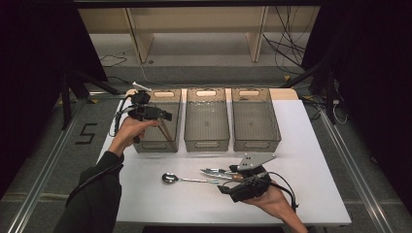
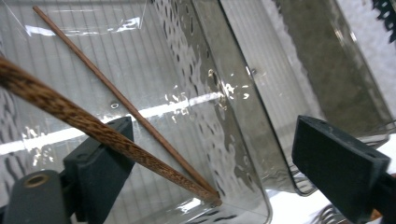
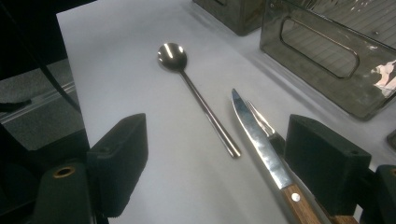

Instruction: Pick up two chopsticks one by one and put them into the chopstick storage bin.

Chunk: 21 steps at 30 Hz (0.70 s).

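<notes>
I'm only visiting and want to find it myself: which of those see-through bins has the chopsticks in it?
Look at the white table, where three smoky clear bins stand in a row along the far edge. The one you want is the leftmost bin, under the left gripper. It alone holds brown wooden chopsticks, leaning into a corner.

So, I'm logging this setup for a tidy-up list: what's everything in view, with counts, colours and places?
Bins: three, smoky clear plastic, in a row at the table's far side.
Chopsticks: two, brown wood, leaning inside the left bin.
Spoon: one, silver, on the table's near middle.
Knife: one, steel blade, wooden handle, right of the spoon.
Fork: one, silver, tucked beside the knife.
Table: one, white.
Left tongs: black, open, over the left bin.
Right tongs: black, open, at the knife and fork.
</notes>
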Tool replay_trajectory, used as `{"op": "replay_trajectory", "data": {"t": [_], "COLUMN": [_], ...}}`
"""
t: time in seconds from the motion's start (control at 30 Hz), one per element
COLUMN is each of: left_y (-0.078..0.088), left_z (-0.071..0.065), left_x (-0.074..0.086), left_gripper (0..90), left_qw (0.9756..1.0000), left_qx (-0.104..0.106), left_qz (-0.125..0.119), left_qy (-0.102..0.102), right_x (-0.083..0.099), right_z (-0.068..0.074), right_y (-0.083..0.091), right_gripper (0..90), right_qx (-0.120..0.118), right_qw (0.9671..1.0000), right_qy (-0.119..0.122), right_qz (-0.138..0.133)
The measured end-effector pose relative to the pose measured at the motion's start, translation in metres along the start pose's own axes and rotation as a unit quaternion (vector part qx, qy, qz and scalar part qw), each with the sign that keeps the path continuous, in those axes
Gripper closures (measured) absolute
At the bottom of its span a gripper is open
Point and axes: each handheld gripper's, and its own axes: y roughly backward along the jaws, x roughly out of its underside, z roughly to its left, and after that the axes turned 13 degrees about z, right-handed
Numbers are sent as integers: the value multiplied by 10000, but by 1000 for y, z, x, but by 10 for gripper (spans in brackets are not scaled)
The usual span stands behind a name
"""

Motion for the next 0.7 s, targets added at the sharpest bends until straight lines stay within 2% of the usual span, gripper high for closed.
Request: {"op": "replay_trajectory", "data": {"t": [0.2,0.4,0.53,0.7], "left_y": [-1,-13,-19,-20], "left_z": [-1,2,5,6], "left_x": [-2,-3,-2,-2], "left_gripper": [104,103,104,104], "left_qw": [9999,9994,9991,9991], "left_qx": [-136,-230,-235,-215], "left_qz": [37,250,326,351], "left_qy": [-1,29,112,106], "right_x": [0,0,0,0], "right_z": [0,1,1,0], "right_y": [-1,0,1,1], "right_gripper": [225,226,226,227], "right_qx": [-11,-6,-5,-10], "right_qw": [10000,10000,10000,10000], "right_qy": [9,6,21,2], "right_qz": [1,-1,-11,-7]}}
